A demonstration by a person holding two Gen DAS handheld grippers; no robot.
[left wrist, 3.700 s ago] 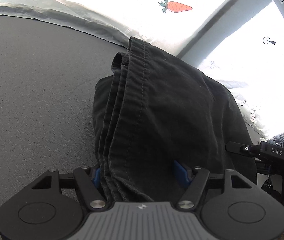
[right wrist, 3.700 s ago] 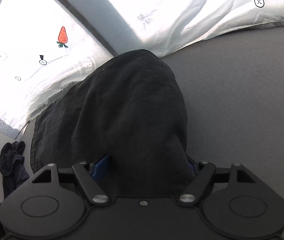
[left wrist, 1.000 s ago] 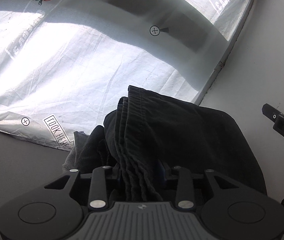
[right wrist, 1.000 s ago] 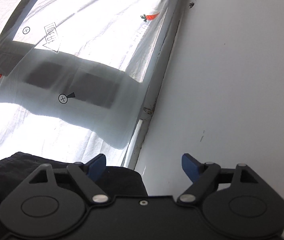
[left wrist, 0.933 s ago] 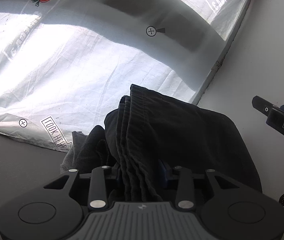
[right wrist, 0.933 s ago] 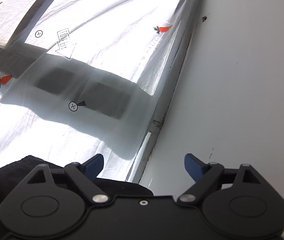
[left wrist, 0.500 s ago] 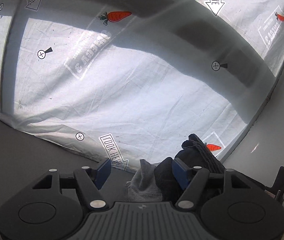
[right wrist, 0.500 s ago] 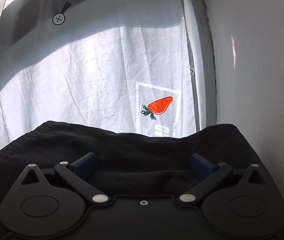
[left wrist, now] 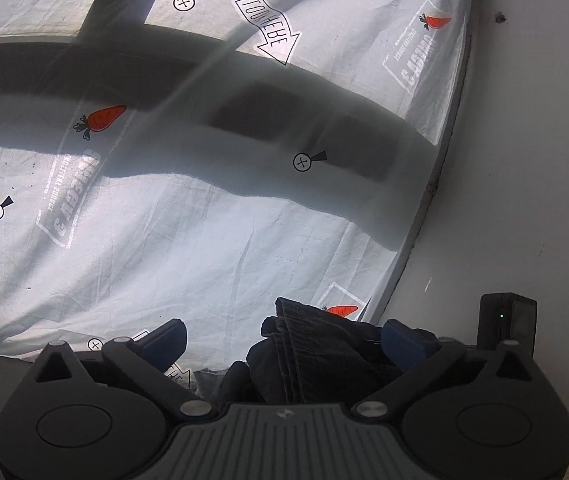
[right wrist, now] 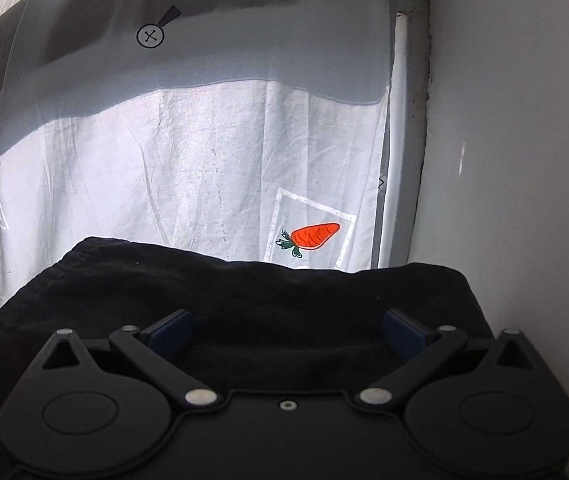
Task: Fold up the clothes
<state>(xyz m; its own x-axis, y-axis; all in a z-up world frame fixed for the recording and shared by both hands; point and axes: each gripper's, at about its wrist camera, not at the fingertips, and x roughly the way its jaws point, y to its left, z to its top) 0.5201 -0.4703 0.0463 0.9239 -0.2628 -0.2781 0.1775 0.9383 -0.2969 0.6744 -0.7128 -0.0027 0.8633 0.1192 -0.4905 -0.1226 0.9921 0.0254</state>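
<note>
A folded black garment lies low in the left wrist view, its stitched edge toward the camera, resting on other dark clothes. My left gripper is open, its blue pads apart, with the folded edge between them but not clamped. In the right wrist view the same black garment fills the lower part as a flat dark surface. My right gripper is open and wide, hovering just over the cloth. The other gripper's body shows at the right in the left wrist view.
A white curtain printed with carrots and arrows hangs behind, backlit by a window with dark frame shadows. A white wall stands at the right. A grey cloth peeks out under the black pile.
My left gripper has let go of the black garment and opened, then drawn back and tilted up. My right gripper stayed open and moved down close over the garment.
</note>
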